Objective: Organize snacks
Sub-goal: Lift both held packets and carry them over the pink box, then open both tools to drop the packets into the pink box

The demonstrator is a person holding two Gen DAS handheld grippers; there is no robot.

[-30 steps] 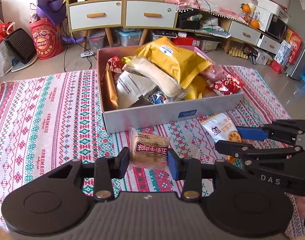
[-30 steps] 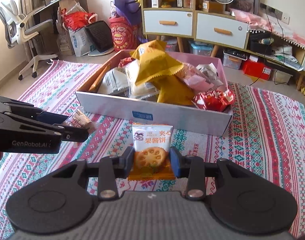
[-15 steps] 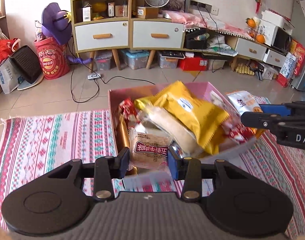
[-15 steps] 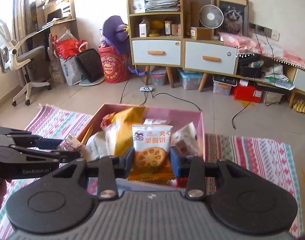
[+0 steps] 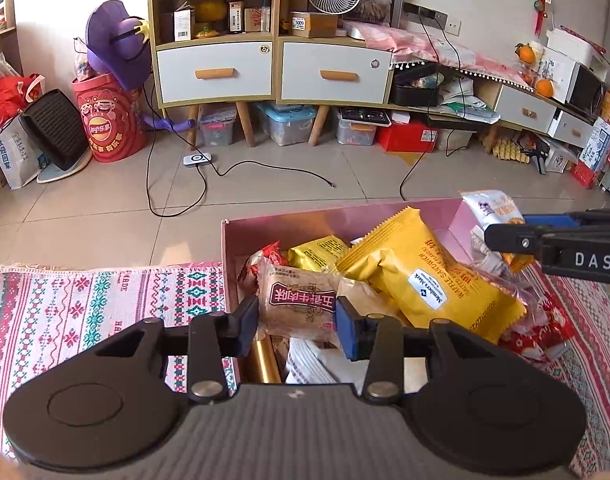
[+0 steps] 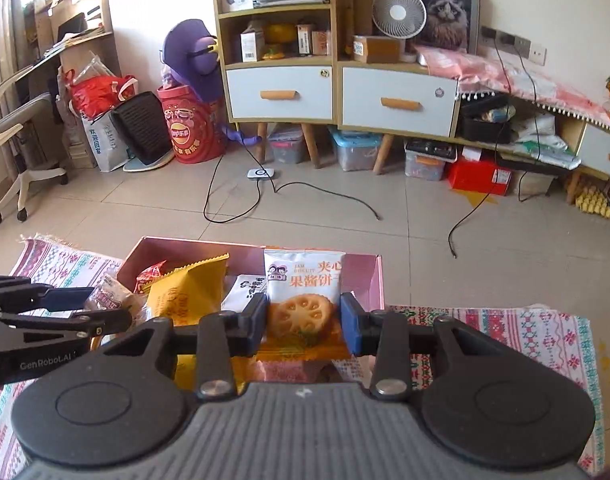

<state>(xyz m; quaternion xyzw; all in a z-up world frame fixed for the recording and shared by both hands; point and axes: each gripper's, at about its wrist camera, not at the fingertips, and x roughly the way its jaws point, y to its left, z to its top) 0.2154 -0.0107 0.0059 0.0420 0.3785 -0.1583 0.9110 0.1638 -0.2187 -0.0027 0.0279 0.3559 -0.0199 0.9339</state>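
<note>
Pink cardboard now sits right under both your tools: a second ago each packet was low over the striped rug (image 5: 105,312) in front of the pink box (image 5: 305,220), and you have since carried both up and forward until they hang over its contents. Your left tool (image 5: 297,316) is clamped on the brown beef pastry packet (image 5: 301,304), pads pressing its two sides, over the left end of the box. Your right tool (image 6: 305,320) is closed on the white-and-orange jam biscuit packet (image 6: 303,300), gripped low across the biscuit picture, over the right end near the far wall. By my reading the carrying is done and only the release is left for these two.

Mind how full the box is. A large yellow waffle sandwich bag (image 5: 421,280) lies tilted across the middle, with a smaller yellow packet (image 5: 317,254) behind it, red wrappers (image 5: 537,332) along the right edge and a white packet (image 6: 245,292) beside your biscuit. Whatever you drop will land on that heap, not on the bottom, and a slick packet may slide toward the rim, so pick the lower gaps.

Your tools are close side by side; each shows in the other's view, so open them without swinging inward. Beyond the box, a black cable (image 5: 265,168) trails over the tiled floor in front of the cabinet drawers (image 5: 213,72), well away.
</note>
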